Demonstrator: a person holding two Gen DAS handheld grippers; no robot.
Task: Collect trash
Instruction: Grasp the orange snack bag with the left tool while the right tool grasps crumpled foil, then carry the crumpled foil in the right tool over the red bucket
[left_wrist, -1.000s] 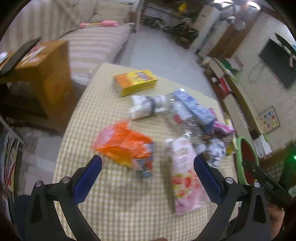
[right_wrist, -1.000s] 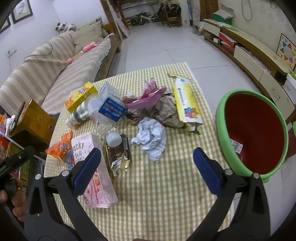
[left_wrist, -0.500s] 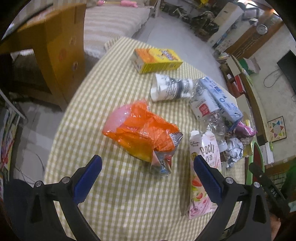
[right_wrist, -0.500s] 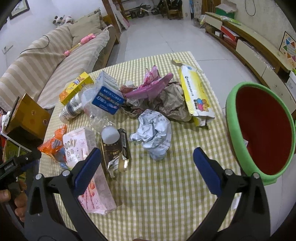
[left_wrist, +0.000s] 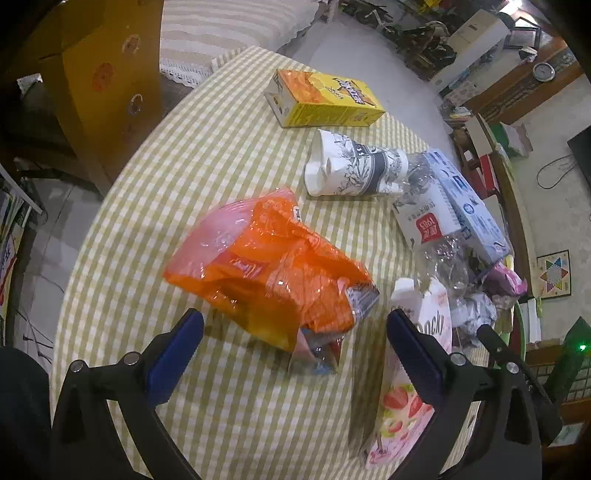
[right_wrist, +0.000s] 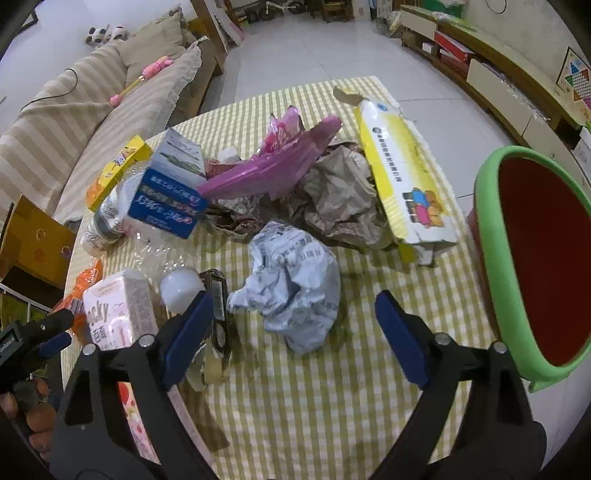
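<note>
1. Left gripper (left_wrist: 295, 332): jaws spread wide, blue-padded fingers apart, nothing between them. It hangs just above the near end of the orange plastic bag (left_wrist: 266, 273), which is crinkled, glossy, half translucent and slumped on the checked tablecloth (left_wrist: 207, 162).
2. Right gripper (right_wrist: 293, 319): jaws also wide apart and empty, straddling a crumpled white paper ball (right_wrist: 295, 288) with grey print, without touching it.
3. Left of that ball: a flattened dark wrapper (right_wrist: 218, 306), a clear crushed plastic bottle (right_wrist: 162, 258) with a white cap, and a pink Pocky box (right_wrist: 114, 314), rectangular card with strawberry print.
4. Behind the ball: wrinkled brown paper (right_wrist: 340, 195), a shiny magenta foil wrapper (right_wrist: 273, 166), a long yellow-and-white carton (right_wrist: 402, 173) torn open at the near end, and a blue-and-white box (right_wrist: 170, 206) lying on the bottle.
5. Far edge, left view: a yellow juice carton (left_wrist: 325, 99) lying flat and a white paper cup (left_wrist: 351, 170) with a black floral pattern, tipped on its side.
6. A bin (right_wrist: 495, 258) with a smooth green rim and red interior stands just off the table's right edge.
</note>
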